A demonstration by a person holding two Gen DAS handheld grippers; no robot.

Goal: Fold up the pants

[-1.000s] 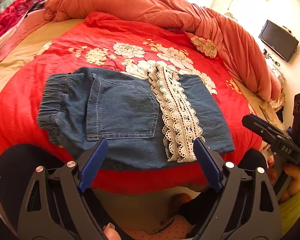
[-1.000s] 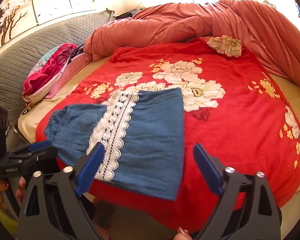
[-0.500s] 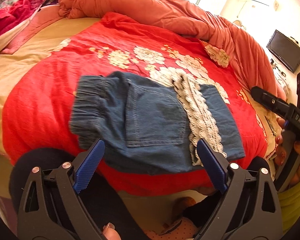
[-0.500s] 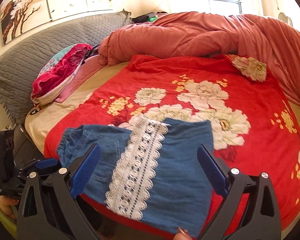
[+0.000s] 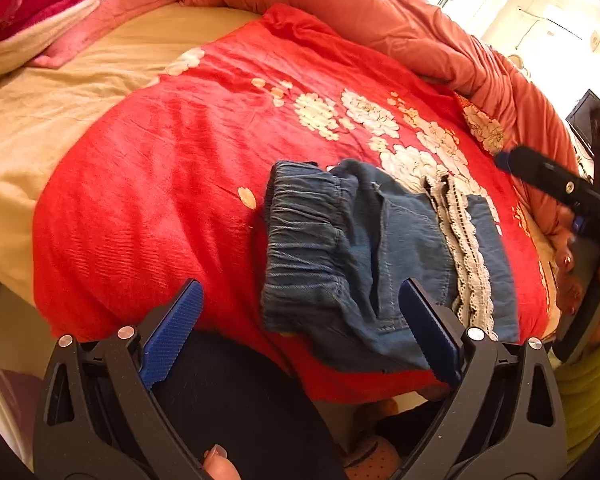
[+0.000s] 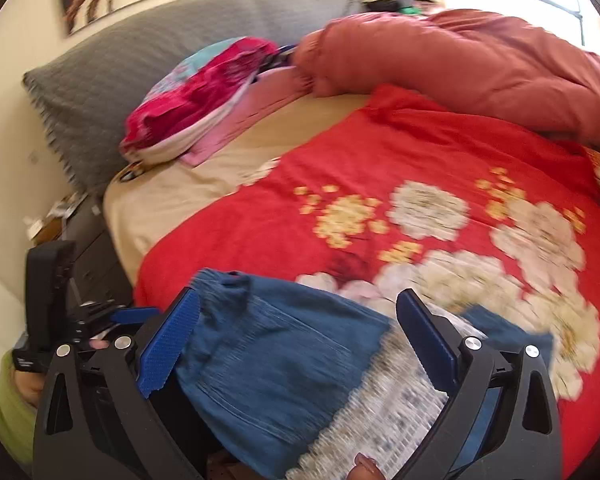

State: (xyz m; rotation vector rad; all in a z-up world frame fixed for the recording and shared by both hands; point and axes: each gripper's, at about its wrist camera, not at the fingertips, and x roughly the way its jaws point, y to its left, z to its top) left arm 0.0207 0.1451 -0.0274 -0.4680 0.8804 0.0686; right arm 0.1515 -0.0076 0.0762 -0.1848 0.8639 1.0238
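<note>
Folded blue denim pants (image 5: 364, 248) with a white lace trim band (image 5: 470, 256) lie on the red floral blanket (image 5: 180, 168) near the bed's front edge, elastic waistband to the left. My left gripper (image 5: 300, 332) is open and empty, just in front of the waistband end. My right gripper (image 6: 296, 340) is open and empty, hovering over the pants (image 6: 276, 360) near the lace trim (image 6: 384, 416); this view is motion-blurred. The right gripper also shows at the right edge of the left wrist view (image 5: 556, 184).
A bunched salmon duvet (image 5: 380, 20) lies along the far side of the bed. A pink and red clothes pile (image 6: 204, 96) and a grey pillow (image 6: 112, 68) are at the head. The beige sheet (image 5: 60, 92) is bare at left. A nightstand (image 6: 80, 248) stands beside the bed.
Both grippers have swung left and stayed open. The pants now sit right of centre in the left wrist view, and lower and closer in the right wrist view. The pants have not moved.
</note>
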